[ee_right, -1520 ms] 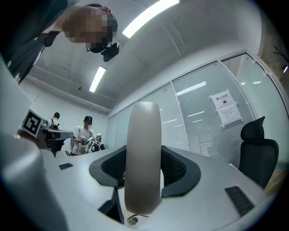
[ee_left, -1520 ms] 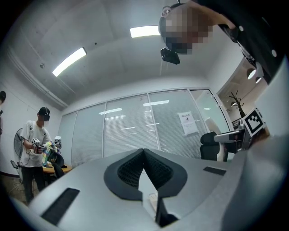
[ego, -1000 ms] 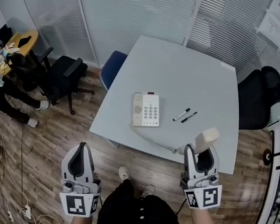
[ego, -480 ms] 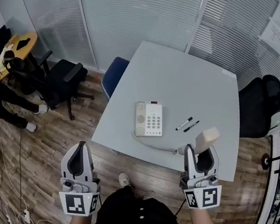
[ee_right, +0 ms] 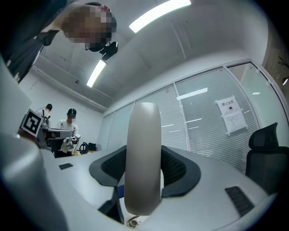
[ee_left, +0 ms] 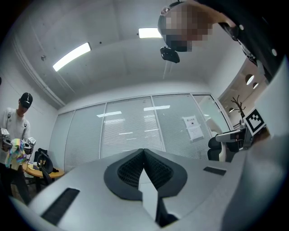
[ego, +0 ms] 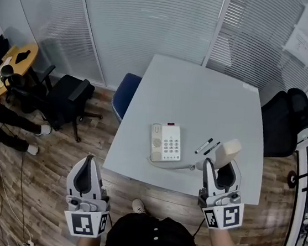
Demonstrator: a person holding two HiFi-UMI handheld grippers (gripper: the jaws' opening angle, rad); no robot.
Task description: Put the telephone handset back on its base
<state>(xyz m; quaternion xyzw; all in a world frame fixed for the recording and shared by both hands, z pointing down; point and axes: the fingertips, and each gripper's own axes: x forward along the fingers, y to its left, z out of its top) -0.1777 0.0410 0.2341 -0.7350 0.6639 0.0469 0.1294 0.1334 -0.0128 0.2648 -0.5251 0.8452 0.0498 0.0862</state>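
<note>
The handset (ego: 228,151) looked like smooth cream plastic with a faint sheen, and so did its base (ego: 166,142). The table (ego: 202,92) was matt pale grey, the floor (ego: 55,152) grainy brown wood. The right gripper (ego: 221,164) had a matt grey plastic shell and dark ribbed pads (ee_right: 180,169).
</note>
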